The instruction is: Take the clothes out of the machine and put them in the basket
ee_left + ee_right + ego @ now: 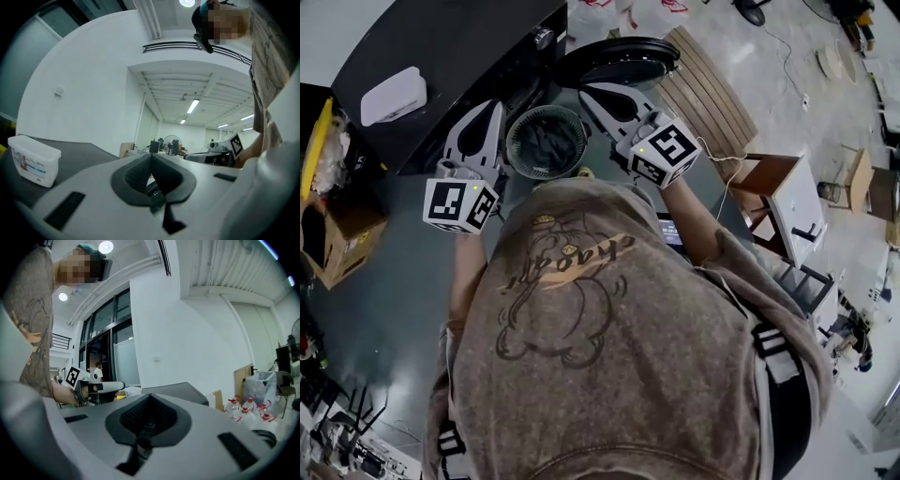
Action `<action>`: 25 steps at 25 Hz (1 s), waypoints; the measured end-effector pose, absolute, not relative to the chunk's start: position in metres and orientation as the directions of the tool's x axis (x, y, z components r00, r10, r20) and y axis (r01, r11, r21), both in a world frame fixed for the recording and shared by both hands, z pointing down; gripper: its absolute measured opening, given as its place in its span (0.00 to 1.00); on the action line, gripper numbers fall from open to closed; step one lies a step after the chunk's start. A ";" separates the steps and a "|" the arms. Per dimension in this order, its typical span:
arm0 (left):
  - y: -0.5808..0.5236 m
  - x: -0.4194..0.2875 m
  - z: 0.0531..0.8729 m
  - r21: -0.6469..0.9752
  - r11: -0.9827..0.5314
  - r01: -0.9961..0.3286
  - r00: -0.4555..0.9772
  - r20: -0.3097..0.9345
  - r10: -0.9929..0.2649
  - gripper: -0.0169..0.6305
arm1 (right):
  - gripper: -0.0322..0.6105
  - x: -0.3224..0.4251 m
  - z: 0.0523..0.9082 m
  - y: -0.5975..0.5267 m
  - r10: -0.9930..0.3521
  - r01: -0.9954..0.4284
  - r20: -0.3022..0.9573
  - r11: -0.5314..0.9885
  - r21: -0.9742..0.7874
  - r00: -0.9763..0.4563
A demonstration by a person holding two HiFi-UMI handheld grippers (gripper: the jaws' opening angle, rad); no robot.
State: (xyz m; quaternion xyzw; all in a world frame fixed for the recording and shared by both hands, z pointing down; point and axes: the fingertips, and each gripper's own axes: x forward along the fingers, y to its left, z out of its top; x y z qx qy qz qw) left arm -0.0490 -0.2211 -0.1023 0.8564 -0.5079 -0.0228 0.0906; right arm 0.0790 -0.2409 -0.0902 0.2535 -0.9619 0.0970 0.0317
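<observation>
The washing machine's round drum point(546, 142) lies open below me, with dark clothes point(546, 139) inside, and its dark lid point(614, 58) is raised behind it. My left gripper point(493, 109) hovers at the drum's left rim and is shut and empty; in the left gripper view its pads point(151, 158) meet with nothing between them. My right gripper point(589, 92) hangs over the drum's far right rim, also shut and empty point(149, 398). Neither one touches the clothes. No basket shows in any view.
A white plastic tub point(394, 94) point(33, 159) sits on the dark counter point(441, 56) left of the drum. A cardboard box point(333, 234) stands at far left. A slatted wooden bench point(708, 89) and a small wooden table point(769, 178) stand to the right. Water bottles point(253, 408) stand beyond.
</observation>
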 end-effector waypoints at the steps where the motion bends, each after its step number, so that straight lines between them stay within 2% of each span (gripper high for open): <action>1: -0.222 -0.051 -0.103 0.178 -0.457 -0.872 0.472 0.053 -0.880 0.04 | 0.04 0.078 -0.090 -0.242 -0.485 -0.496 0.106 0.851 -0.173 -0.868; 25: -0.229 -0.069 -0.107 0.180 -0.313 -0.932 0.332 0.085 -0.939 0.04 | 0.04 0.073 -0.098 -0.272 -0.457 -0.469 0.109 0.872 -0.141 -0.883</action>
